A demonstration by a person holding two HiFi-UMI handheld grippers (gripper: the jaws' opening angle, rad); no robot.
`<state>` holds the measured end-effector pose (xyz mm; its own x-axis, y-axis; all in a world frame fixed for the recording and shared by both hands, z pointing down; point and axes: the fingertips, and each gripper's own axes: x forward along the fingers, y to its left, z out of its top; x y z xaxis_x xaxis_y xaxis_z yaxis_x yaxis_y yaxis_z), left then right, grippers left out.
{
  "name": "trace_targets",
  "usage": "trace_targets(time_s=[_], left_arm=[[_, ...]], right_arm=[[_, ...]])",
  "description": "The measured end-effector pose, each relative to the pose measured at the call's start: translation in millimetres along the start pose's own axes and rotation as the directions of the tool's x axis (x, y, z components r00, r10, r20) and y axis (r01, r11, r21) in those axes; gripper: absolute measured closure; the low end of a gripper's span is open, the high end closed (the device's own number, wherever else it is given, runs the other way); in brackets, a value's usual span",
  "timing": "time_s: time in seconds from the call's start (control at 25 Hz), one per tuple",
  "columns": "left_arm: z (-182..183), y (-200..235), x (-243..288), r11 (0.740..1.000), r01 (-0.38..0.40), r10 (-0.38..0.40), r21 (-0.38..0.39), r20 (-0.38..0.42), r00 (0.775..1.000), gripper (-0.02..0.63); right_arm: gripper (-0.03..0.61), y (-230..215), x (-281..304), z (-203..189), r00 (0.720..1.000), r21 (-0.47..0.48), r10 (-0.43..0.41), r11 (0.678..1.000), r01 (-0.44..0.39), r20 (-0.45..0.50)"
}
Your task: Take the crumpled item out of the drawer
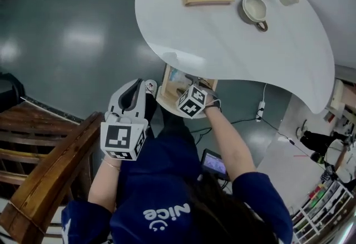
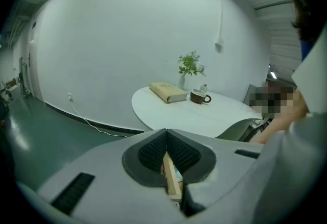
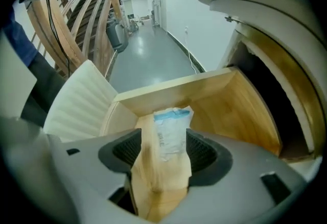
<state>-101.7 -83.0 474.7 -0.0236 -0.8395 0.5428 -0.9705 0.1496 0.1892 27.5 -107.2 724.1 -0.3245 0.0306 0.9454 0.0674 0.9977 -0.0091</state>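
Right gripper (image 3: 163,141) is pointing down into the open drawer (image 3: 230,105), with its jaws standing wide apart and gripping nothing. Crumpled white-blue packet (image 3: 171,128) is lying on the drawer floor, showing between the 2 pads, not pinched. Left gripper (image 2: 166,141) is clamping the drawer's wooden edge.

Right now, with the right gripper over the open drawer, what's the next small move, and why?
Probably close the right gripper on the crumpled packet. Its jaws stand open with the packet between them on the drawer floor, and the pads don't seem to press it yet; a grip comes before any lift.
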Motion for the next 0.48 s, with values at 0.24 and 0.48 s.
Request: trace_targets(time_s=[0.24, 0.48], left_arm=[[-20.1, 6.2, -5.0, 0.999, -0.034, 0.033, -0.024, -0.030, 0.999, 0.609], [-38.7, 13.6, -6.8, 0.997, -0.061, 0.058, -0.056, -0.054, 0.997, 0.609]], right_arm=[[0.271, -8.0, 21.2, -0.7, 1.000, -0.042, -0.011, 0.999, 0.010, -0.022], [0.252, -11.2, 42.7, -6.3, 0.998, -0.103, -0.008, 0.995, 0.001, -0.069]])
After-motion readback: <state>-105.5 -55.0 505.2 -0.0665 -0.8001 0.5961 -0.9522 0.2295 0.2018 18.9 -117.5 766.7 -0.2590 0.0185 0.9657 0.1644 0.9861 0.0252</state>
